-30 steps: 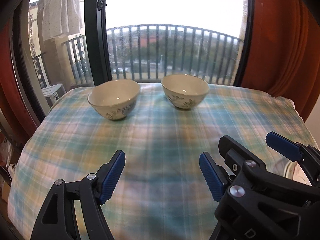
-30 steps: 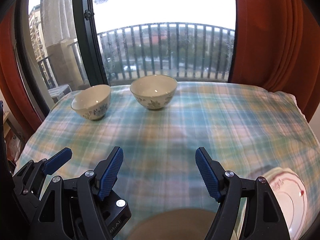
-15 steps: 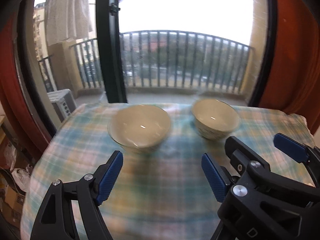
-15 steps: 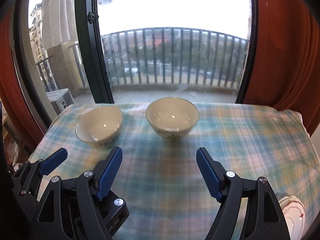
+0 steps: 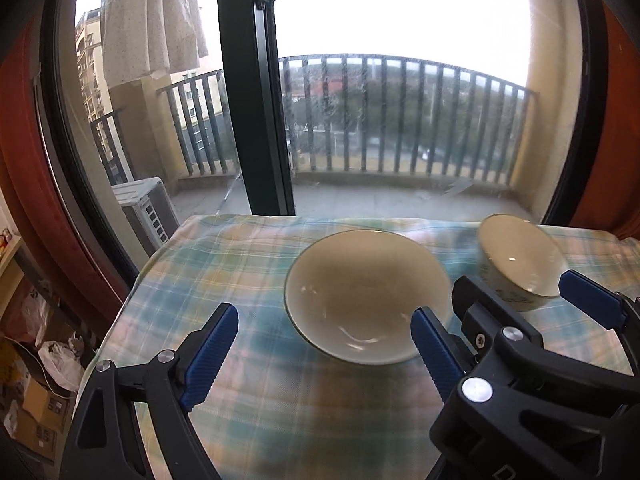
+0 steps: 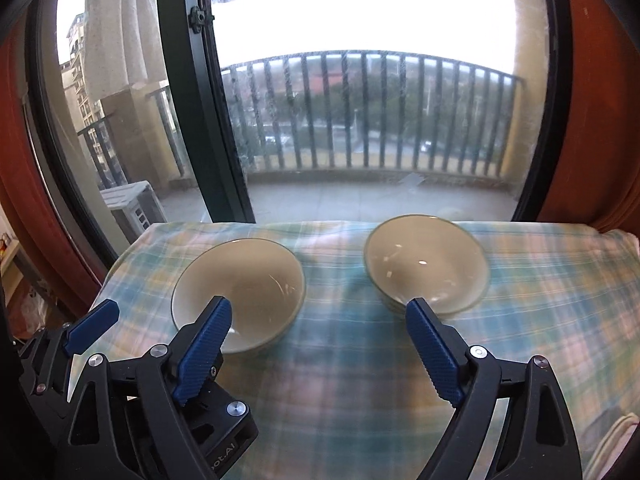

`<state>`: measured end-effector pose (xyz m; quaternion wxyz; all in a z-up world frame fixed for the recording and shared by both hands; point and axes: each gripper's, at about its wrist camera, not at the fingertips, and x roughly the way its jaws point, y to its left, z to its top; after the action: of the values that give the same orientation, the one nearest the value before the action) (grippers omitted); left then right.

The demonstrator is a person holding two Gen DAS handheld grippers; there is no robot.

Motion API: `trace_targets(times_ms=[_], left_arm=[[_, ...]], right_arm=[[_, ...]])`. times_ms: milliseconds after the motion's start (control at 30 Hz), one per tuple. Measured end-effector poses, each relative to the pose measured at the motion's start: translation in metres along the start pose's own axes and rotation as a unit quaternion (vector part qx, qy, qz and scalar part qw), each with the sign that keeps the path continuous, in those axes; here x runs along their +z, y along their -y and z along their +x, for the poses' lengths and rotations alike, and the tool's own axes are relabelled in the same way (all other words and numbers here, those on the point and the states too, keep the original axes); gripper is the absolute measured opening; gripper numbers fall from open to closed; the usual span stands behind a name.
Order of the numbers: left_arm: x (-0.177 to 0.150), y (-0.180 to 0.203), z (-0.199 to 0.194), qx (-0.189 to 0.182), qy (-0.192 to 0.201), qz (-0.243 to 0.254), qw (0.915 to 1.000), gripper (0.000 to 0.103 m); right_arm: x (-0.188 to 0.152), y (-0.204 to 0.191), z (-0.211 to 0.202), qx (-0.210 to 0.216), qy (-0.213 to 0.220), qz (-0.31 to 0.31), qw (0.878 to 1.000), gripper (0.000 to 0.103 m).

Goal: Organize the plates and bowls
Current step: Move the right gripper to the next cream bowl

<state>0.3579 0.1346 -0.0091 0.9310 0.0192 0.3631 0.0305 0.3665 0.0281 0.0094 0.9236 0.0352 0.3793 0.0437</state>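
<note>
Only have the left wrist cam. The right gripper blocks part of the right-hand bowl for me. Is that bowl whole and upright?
Observer: Yes. The right wrist view shows the right bowl in full, upright and empty on the checked cloth.
Operator: Right gripper state? I see only one of its pads.
Observer: The right gripper is open. Its jaws have just been opening, and nothing is between the pads.
Operator: Anything else on the table on that side?
Observer: A white rim shows at the near right edge, probably a plate. It is mostly cut off by the frame.
</note>
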Motion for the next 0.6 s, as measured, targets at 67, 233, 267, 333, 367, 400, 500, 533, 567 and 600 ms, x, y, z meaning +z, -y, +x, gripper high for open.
trace_targets(times_ms=[67, 233, 267, 333, 367, 400, 500, 533, 567, 600], left_arm=[[0.002, -0.002, 0.01, 0.005, 0.002, 0.002, 1.0, 0.089], [0.007, -0.005, 0.03, 0.006, -0.004, 0.003, 1.0, 0.088], [0.007, -0.005, 0.034, 0.007, -0.005, 0.003, 1.0, 0.087], [0.007, -0.007, 0.039, 0.011, -0.007, 0.001, 0.9999, 0.079], [0.005, -0.008, 0.043, 0.009, -0.011, -0.004, 0.9999, 0.077], [0.004, -0.009, 0.046, 0.005, -0.018, -0.007, 0.9998, 0.075], [0.002, -0.009, 0.052, -0.001, -0.028, -0.012, 0.9995, 0.07], [0.001, -0.008, 0.054, -0.003, -0.028, -0.014, 0.9995, 0.07], [0.001, -0.008, 0.054, -0.005, -0.028, -0.015, 0.9995, 0.07], [0.001, -0.007, 0.055, -0.008, -0.028, -0.016, 0.9995, 0.068]], right_arm=[[0.003, -0.003, 0.012, 0.0, -0.002, -0.007, 1.0, 0.091], [0.008, -0.009, 0.033, -0.003, -0.007, -0.02, 1.0, 0.085], [0.008, -0.009, 0.037, -0.004, -0.009, -0.019, 1.0, 0.083], [0.009, -0.011, 0.045, -0.008, -0.011, -0.02, 1.0, 0.081], [0.008, -0.012, 0.05, -0.007, -0.017, -0.022, 1.0, 0.079], [0.007, -0.012, 0.053, -0.004, -0.023, -0.021, 1.0, 0.076], [0.005, -0.015, 0.064, -0.007, -0.038, -0.023, 0.999, 0.07], [0.005, -0.015, 0.065, -0.009, -0.038, -0.024, 0.999, 0.069], [0.004, -0.016, 0.067, -0.01, -0.038, -0.026, 0.999, 0.068], [0.004, -0.016, 0.068, -0.011, -0.038, -0.027, 0.999, 0.066]])
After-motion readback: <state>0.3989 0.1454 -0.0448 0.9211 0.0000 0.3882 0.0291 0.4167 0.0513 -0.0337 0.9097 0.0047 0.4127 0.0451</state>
